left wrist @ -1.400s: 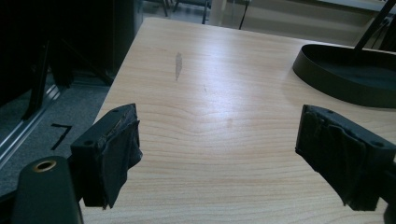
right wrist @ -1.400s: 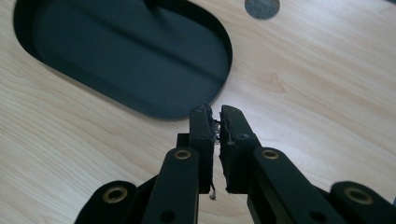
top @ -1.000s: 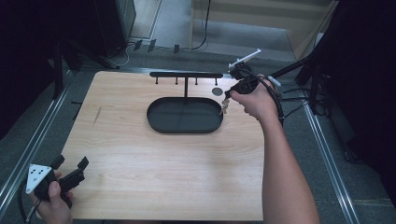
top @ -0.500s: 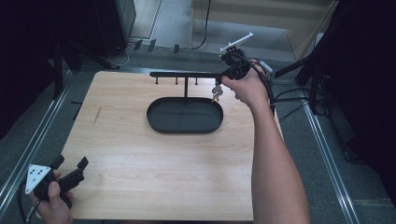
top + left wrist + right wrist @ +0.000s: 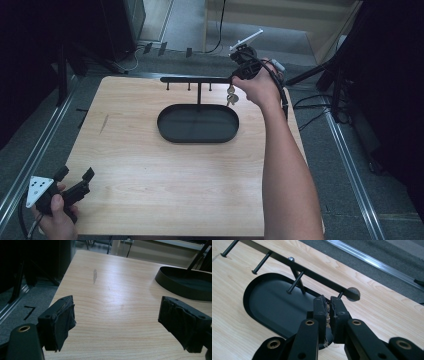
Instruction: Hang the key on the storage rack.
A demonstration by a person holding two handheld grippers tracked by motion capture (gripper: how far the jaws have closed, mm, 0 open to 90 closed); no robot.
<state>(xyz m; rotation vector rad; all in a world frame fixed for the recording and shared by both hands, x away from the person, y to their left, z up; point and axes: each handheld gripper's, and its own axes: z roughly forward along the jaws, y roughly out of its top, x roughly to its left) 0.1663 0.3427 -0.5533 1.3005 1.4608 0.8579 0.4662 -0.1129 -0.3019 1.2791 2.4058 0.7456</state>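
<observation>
My right gripper point(image 5: 239, 70) is pinched shut on a small bunch of keys point(image 5: 231, 96), holding them by the top so they hang free below the jaws — that way the ring should stay open to a peg. I've got it up at the right end of the key rack point(image 5: 200, 80), the black bar on a post rising from the oval tray point(image 5: 197, 137). In the right gripper view the jaws are closed w/ a bit of metal point(image 5: 328, 307) showing between the pads, right beside the end peg point(image 5: 340, 295) and the rack's ball end point(image 5: 353, 293). My guess: I'm lining the ring up w/ that last peg; can't tell yet if it's on.

The tray sits under the rack, nothing in it that I can see. Other pegs along the bar look bare, so nothing crowds the end one — the ball end is the only thing near enough to snag on.

My left gripper point(image 5: 75, 185) is well away from the rack, at the near left corner of the wooden table point(image 5: 150, 175), jaws spread wide w/ nothing between them point(image 5: 117, 315). Parked there, I'd say, to keep clear of the right arm's reach.
</observation>
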